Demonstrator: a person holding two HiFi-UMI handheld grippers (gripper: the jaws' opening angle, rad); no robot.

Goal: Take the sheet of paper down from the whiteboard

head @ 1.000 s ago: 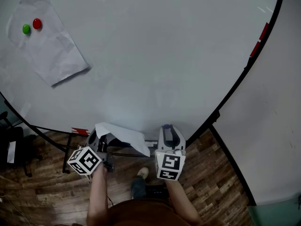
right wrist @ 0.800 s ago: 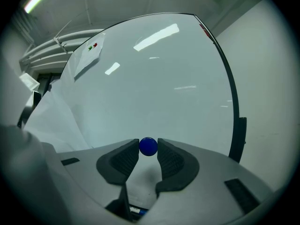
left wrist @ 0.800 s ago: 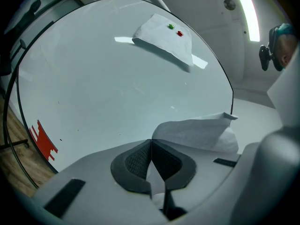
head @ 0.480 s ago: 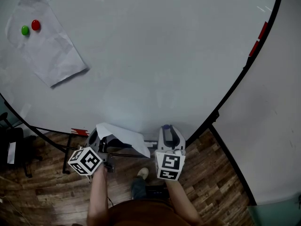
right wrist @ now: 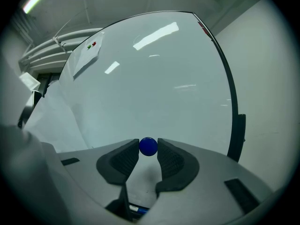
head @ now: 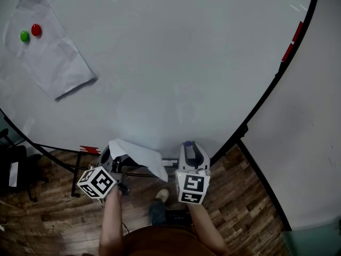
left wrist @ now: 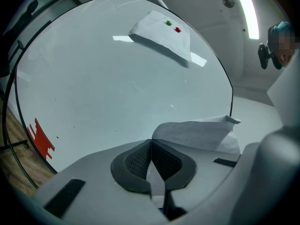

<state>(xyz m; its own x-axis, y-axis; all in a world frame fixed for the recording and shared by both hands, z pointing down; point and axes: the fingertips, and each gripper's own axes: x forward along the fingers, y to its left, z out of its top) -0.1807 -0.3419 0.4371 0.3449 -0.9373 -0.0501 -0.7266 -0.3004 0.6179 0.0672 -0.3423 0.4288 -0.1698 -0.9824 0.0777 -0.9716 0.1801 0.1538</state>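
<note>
A white sheet of paper (head: 139, 156) hangs from my left gripper (head: 114, 161), low in front of the whiteboard (head: 186, 63). In the left gripper view the jaws of this gripper (left wrist: 151, 142) are shut on the sheet (left wrist: 197, 134), which curls up to the right. My right gripper (head: 190, 148) is beside it, shut on a small blue magnet (right wrist: 148, 146) at its fingertips. Another creased sheet (head: 48, 57) stays on the board at the upper left, under a green magnet (head: 24, 36) and a red magnet (head: 36, 30).
The board's black frame (head: 266, 97) curves down the right, with red markers (head: 292, 41) on it and a pale wall (head: 309, 143) beyond. Below are the wooden floor (head: 48, 223), a black chair (head: 13, 169) at the left and the person's shoe (head: 161, 196).
Both grippers hold their places. The held sheet's free corner has sagged a little. The sheet on the board has drifted slightly left in view as the head camera shifted.
</note>
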